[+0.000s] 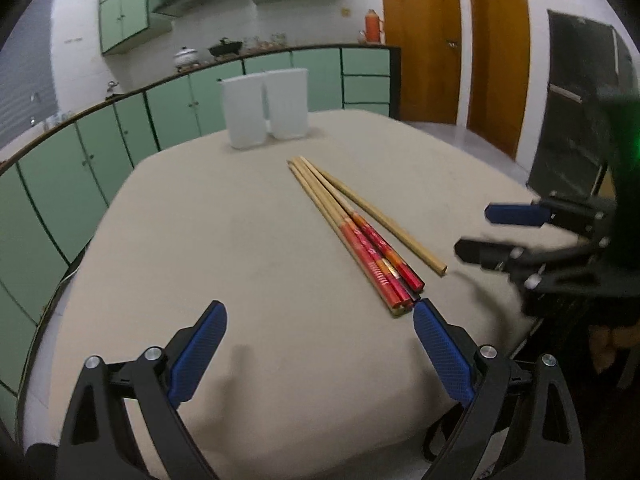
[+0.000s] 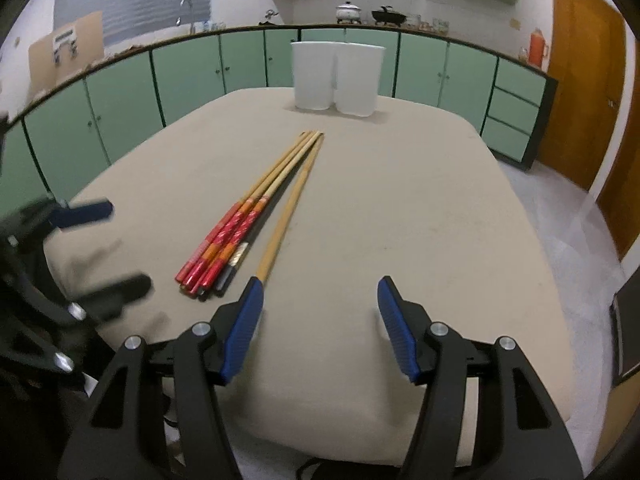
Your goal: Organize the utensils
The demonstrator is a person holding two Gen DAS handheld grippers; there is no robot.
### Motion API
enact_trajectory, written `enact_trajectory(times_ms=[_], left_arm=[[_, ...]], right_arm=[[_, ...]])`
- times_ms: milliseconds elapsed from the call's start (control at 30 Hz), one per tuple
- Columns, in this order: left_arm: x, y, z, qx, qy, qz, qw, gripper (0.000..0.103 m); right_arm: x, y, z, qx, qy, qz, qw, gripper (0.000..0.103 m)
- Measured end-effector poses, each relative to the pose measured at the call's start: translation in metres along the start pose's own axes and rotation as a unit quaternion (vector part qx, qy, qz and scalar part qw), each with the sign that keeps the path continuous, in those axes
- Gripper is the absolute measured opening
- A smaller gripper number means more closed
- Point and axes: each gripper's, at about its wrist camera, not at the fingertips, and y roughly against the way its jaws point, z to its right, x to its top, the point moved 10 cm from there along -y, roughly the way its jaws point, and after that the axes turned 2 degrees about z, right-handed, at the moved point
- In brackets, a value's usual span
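Note:
A bundle of chopsticks with red ends (image 1: 360,236) (image 2: 236,224) lies on the beige table (image 1: 240,240) (image 2: 400,208), with one plain wooden chopstick (image 1: 380,218) (image 2: 290,208) beside it. Two white containers (image 1: 266,108) (image 2: 336,76) stand side by side at the table's far edge. My left gripper (image 1: 320,314) is open and empty, its right fingertip close to the red ends. My right gripper (image 2: 320,288) is open and empty, its left fingertip at the plain chopstick's near end. Each gripper also shows blurred in the other's view, the right gripper (image 1: 476,232) and the left gripper (image 2: 124,248).
Green kitchen cabinets (image 2: 192,68) with a counter run behind the table. Wooden doors (image 1: 424,40) stand at the right. A dark cabinet (image 1: 576,112) stands right of the table. The table's near edge is just below both grippers.

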Motion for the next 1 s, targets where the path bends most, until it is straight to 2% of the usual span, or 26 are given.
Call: enact_trajectory(times_ms=[167, 300, 467, 633, 667, 733, 767, 867, 1000], left_arm=[[-0.004, -0.020, 0.000, 0.002, 0.008, -0.022, 0.9997, 0.091], [-0.005, -0.019, -0.022, 0.020, 0.043, -0.031, 0.9984, 0.091], [-0.003, -0.013, -0.034, 0.020, 0.058, -0.026, 0.9978, 0.090], [0.001, -0.023, -0.026, 0.007, 0.042, -0.025, 0.9988, 0.083], [0.001, -0.023, -0.025, 0.009, 0.041, -0.023, 0.9989, 0.082], [0.002, -0.021, -0.025, 0.002, 0.042, -0.022, 0.9989, 0.072], [0.002, -0.020, -0.025, 0.000, 0.043, -0.022, 0.9988, 0.071], [-0.002, -0.014, -0.025, -0.011, 0.046, -0.027, 0.9985, 0.071], [-0.004, -0.014, -0.031, 0.006, 0.045, -0.032, 0.9985, 0.073]], right_arm=[[-0.005, -0.004, 0.006, 0.014, -0.018, -0.009, 1.000, 0.058], [-0.004, -0.003, -0.005, 0.022, -0.001, -0.008, 1.000, 0.058], [-0.003, -0.010, -0.023, 0.034, 0.023, -0.012, 0.999, 0.057], [-0.002, -0.021, -0.025, 0.025, 0.033, -0.015, 0.999, 0.050], [-0.001, -0.022, -0.025, 0.024, 0.033, -0.015, 0.999, 0.047], [0.001, -0.024, -0.021, 0.013, 0.033, -0.012, 0.999, 0.038], [0.001, -0.024, -0.019, 0.011, 0.030, -0.011, 0.999, 0.034], [0.002, -0.024, -0.014, 0.017, 0.016, -0.012, 1.000, 0.032], [0.001, -0.024, -0.014, 0.017, 0.014, -0.013, 1.000, 0.032]])
